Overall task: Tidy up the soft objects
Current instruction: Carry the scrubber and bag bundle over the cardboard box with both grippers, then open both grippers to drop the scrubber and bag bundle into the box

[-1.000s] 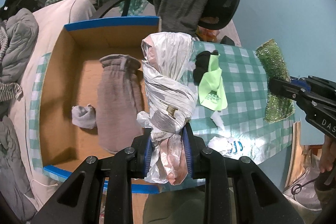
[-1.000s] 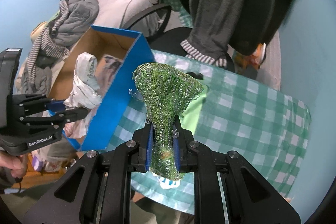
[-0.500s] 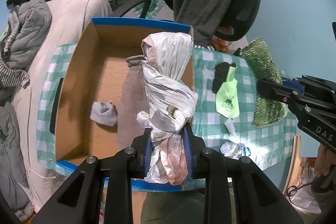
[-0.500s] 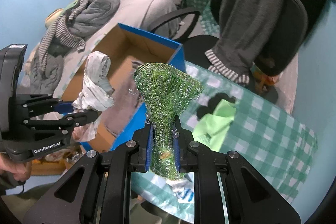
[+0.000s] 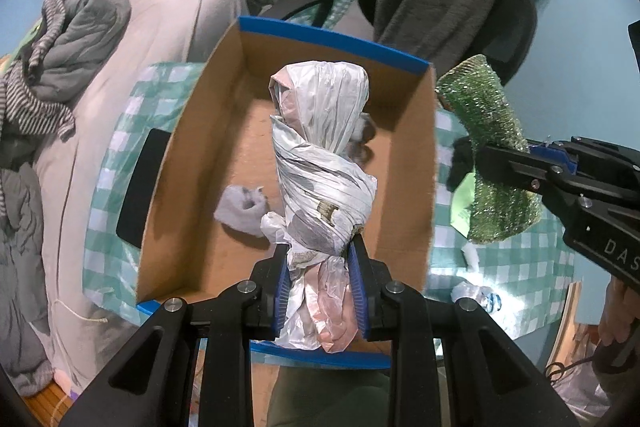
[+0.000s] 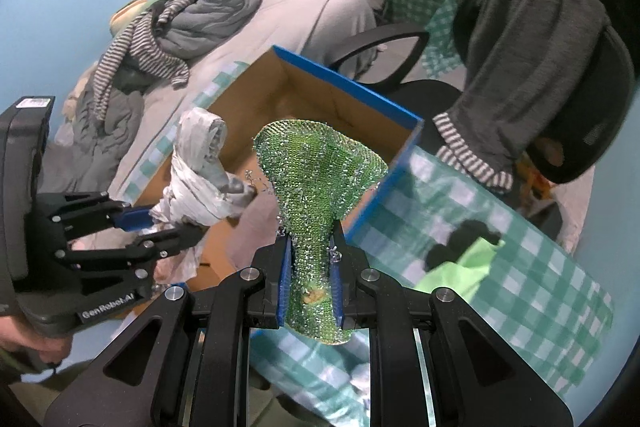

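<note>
Left wrist view: the left tool (image 5: pixel 320 283) clamps a twisted white plastic-bag bundle (image 5: pixel 320 163) above the blue-edged cardboard box (image 5: pixel 416 163), where a small grey sock (image 5: pixel 240 209) lies.

Right wrist view: the right tool (image 6: pixel 311 269) grips a glittery green mesh cloth (image 6: pixel 316 179) beside the box, over the green-checked worktop (image 6: pixel 520 267).

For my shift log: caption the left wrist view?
Left gripper holds knotted white plastic bag bundle over open cardboard box.
</note>
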`<action>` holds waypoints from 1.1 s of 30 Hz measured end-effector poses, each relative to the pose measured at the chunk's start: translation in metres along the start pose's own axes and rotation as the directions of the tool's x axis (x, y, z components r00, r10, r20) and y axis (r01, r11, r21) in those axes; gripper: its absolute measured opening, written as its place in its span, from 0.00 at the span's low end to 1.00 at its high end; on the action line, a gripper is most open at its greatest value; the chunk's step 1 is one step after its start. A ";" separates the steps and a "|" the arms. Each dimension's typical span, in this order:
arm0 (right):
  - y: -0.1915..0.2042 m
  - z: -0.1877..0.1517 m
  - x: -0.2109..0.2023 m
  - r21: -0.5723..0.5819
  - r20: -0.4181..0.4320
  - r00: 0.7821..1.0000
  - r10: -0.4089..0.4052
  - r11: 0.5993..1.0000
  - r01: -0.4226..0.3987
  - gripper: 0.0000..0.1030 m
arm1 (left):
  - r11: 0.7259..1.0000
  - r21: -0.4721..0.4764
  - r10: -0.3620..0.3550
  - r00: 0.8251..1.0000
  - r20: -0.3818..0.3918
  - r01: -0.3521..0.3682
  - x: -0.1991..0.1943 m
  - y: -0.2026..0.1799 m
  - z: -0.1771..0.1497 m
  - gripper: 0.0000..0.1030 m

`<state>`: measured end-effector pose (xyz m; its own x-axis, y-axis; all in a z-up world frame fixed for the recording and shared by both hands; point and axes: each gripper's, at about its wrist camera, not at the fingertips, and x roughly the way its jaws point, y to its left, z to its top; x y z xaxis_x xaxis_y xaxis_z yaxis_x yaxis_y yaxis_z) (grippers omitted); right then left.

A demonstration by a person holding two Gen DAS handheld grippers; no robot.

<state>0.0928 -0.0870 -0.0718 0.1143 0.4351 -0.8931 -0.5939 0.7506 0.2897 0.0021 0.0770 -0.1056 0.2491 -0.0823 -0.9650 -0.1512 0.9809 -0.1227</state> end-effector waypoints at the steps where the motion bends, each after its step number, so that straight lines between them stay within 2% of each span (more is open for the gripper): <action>1: 0.003 0.002 0.005 -0.004 -0.007 1.000 0.005 1.000 -0.005 0.14 | 1.000 -0.006 0.001 1.000 -0.001 -0.001 0.002 0.004 0.000 0.26; 14: 0.025 0.020 0.052 -0.008 -0.083 0.996 0.025 1.000 -0.026 0.15 | 1.000 -0.018 0.017 0.999 -0.044 -0.018 0.026 0.027 0.005 0.26; 20: 0.024 0.021 0.064 0.015 -0.095 0.995 0.022 1.000 -0.021 0.21 | 1.000 -0.016 0.025 0.997 -0.066 -0.026 0.034 0.029 0.006 0.30; 21: 0.024 0.021 0.065 0.017 -0.093 0.995 0.016 1.000 -0.014 0.25 | 1.000 -0.015 0.024 0.997 -0.069 -0.025 0.035 0.029 0.006 0.34; 22: 0.024 0.021 0.065 0.019 -0.090 0.996 0.006 1.000 -0.004 0.35 | 1.000 -0.014 0.025 0.997 -0.070 -0.026 0.035 0.029 0.006 0.39; 23: 0.023 0.020 0.063 0.019 -0.082 0.997 -0.006 1.000 0.008 0.40 | 0.999 -0.013 0.028 0.997 -0.069 -0.029 0.035 0.029 0.006 0.41; 24: 0.022 0.020 0.062 0.021 -0.074 0.997 -0.015 1.000 0.017 0.51 | 0.999 -0.013 0.030 0.997 -0.068 -0.031 0.034 0.029 0.006 0.44; 25: 0.021 0.020 0.060 0.024 -0.065 0.998 -0.023 0.999 0.025 0.56 | 0.999 -0.012 0.031 0.997 -0.069 -0.031 0.034 0.029 0.005 0.45; 33: 0.010 0.018 0.039 0.052 -0.027 0.999 -0.045 0.998 0.046 0.66 | 1.000 -0.010 0.025 0.998 -0.061 -0.026 0.027 0.023 0.003 0.51</action>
<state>0.1060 -0.0538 -0.0977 0.1194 0.3875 -0.9141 -0.5455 0.7949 0.2657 0.0086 0.0977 -0.1336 0.1866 -0.0682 -0.9801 -0.1676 0.9808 -0.1001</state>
